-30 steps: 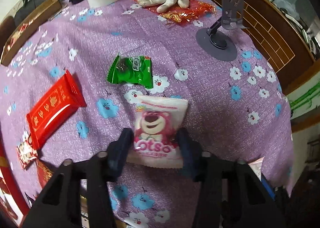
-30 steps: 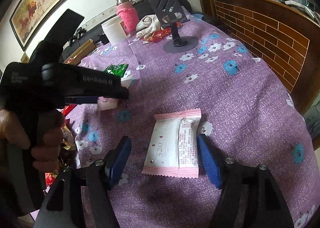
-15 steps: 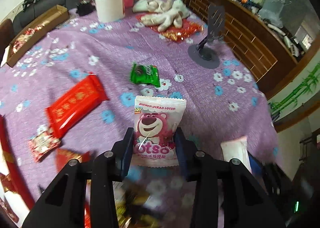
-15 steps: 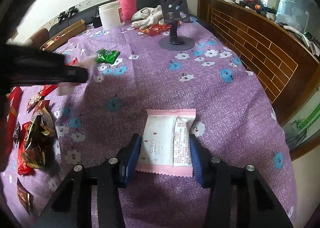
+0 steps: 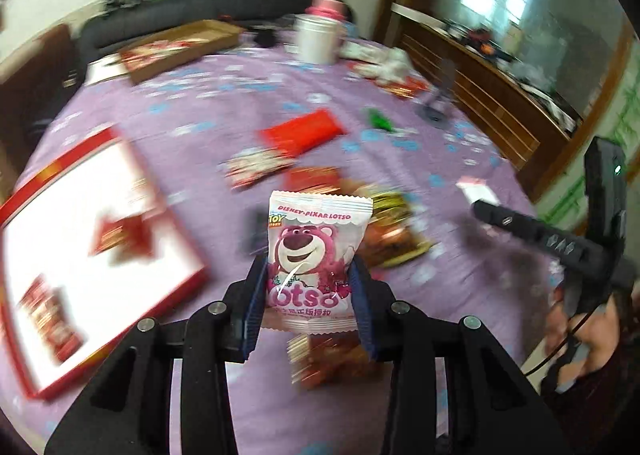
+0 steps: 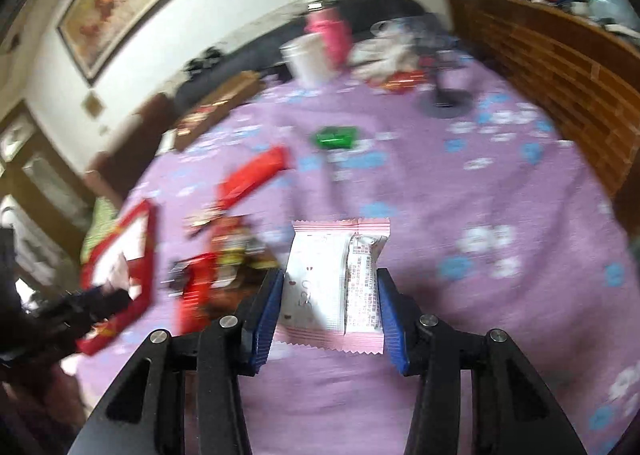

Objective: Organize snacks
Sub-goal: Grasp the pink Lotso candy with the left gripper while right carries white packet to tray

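Observation:
My left gripper (image 5: 310,275) is shut on a white and pink Lotso bear snack packet (image 5: 316,247) and holds it upright above the purple flowered tablecloth (image 5: 240,95). Beneath it lies a pile of mixed snacks (image 5: 392,231). To the left sits a red-rimmed box with a white inside (image 5: 60,167) that holds a few red packets. My right gripper (image 6: 330,283) is shut on a pale pink and white packet (image 6: 320,275), raised off the cloth. Each gripper also shows blurred at the edge of the other's view.
A long red packet (image 6: 252,175) and a green packet (image 6: 336,137) lie mid-table. At the far side stand a white tub (image 6: 308,59), a pink bottle (image 6: 332,31), a cardboard box (image 5: 180,49), white gloves and a grey phone stand (image 6: 444,95). A wooden rail (image 6: 560,67) borders the right.
The right jaws closed on the pink packet and lifted it. The left gripper lifted the Lotso packet and swung it left, over the snack pile beside the red-rimmed box.

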Demonstrator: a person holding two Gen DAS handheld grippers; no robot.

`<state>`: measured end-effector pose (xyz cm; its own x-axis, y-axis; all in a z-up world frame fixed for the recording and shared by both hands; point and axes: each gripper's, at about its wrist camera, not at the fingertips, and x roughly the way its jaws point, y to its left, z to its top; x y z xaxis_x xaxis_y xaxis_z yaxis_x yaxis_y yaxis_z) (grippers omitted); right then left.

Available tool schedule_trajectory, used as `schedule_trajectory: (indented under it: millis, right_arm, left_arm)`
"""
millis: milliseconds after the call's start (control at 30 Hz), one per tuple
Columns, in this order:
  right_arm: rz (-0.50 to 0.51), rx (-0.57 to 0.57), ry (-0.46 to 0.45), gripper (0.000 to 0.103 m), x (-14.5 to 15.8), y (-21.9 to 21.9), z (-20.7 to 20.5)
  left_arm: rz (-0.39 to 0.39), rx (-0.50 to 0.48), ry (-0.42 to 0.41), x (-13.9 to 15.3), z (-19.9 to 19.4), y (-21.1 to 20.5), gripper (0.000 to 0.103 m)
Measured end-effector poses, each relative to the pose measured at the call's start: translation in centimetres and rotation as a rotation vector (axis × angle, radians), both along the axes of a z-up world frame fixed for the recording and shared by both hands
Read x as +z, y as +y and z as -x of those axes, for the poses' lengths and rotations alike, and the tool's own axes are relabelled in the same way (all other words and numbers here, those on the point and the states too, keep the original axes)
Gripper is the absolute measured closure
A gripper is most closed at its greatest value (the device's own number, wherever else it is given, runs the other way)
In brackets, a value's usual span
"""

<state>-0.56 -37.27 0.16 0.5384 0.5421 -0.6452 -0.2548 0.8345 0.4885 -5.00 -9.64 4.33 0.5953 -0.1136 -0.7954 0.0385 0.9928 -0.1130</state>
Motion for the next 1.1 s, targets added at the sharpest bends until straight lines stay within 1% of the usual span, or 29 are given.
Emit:
schedule_trajectory:
  millis: [100, 233, 333, 400, 500, 567, 600, 633, 667, 700, 767, 833, 933, 1000, 1067, 1100]
  right_arm:
    - [-0.011, 0.090, -0.011, 0.056, 1.2, 4.1, 0.8]
    - [-0.012, 0.232, -0.030, 0.056, 2.8, 11.3, 1.9]
    - [-0.009, 0.324, -0.045, 0.056, 4.0, 17.0, 2.6]
    - [-0.003, 0.368, -0.065, 0.056, 4.8, 20.5, 3.0]
    - [-0.011, 0.425, -0.089, 0.056, 6.2, 24.7, 3.2]
    - [-0.033, 0.432, -0.129, 0.055, 7.4, 27.2, 2.9]
    - [-0.062, 0.432, -0.151, 0.051, 8.1, 28.4, 2.6]
    - [-0.089, 0.433, -0.163, 0.050, 8.6, 29.4, 2.3]
    - [-0.099, 0.429, -0.163, 0.046, 8.9, 30.1, 2.0]
    - [-0.096, 0.418, -0.156, 0.041, 8.9, 30.1, 1.9]
    - [-0.111, 0.370, -0.141, 0.035, 8.6, 29.0, 1.7]
    - [-0.120, 0.331, -0.126, 0.035, 7.8, 27.0, 1.4]
    - [-0.115, 0.268, -0.100, 0.035, 6.4, 23.5, 0.9]
    - [-0.091, 0.233, -0.090, 0.034, 5.3, 21.0, 0.9]
    - [-0.073, 0.205, -0.057, 0.033, 3.7, 18.4, 0.8]
    - [-0.075, 0.196, -0.036, 0.033, 2.9, 17.4, 0.9]
  left_arm:
    - [-0.010, 0.085, -0.026, 0.3, 3.0, 4.7, 0.066]
    - [-0.016, 0.199, -0.054, 0.7, 6.4, 11.1, 0.066]
    - [-0.030, 0.273, -0.074, 1.0, 8.1, 15.0, 0.066]
    - [-0.033, 0.305, -0.082, 1.0, 8.8, 17.0, 0.066]
    - [-0.037, 0.323, -0.096, 1.4, 9.2, 19.1, 0.066]
    - [-0.038, 0.306, -0.120, 1.9, 8.9, 20.1, 0.065]
    - [-0.038, 0.290, -0.135, 2.2, 8.4, 20.4, 0.065]
    - [-0.041, 0.282, -0.150, 2.6, 7.8, 20.9, 0.064]
    - [-0.040, 0.276, -0.160, 2.8, 7.2, 21.1, 0.060]
    - [-0.029, 0.255, -0.163, 2.8, 6.3, 21.6, 0.052]
    - [-0.006, 0.242, -0.162, 2.7, 5.5, 22.3, 0.043]
    - [0.005, 0.231, -0.175, 2.3, 4.7, 23.1, 0.043]
    - [-0.047, 0.252, -0.180, 1.5, 3.7, 24.4, 0.043]
    - [-0.087, 0.255, -0.201, 1.0, 3.3, 25.3, 0.043]
    - [-0.148, 0.272, -0.213, -0.1, 2.8, 26.1, 0.043]
    - [-0.167, 0.273, -0.216, -0.6, 2.5, 26.4, 0.043]
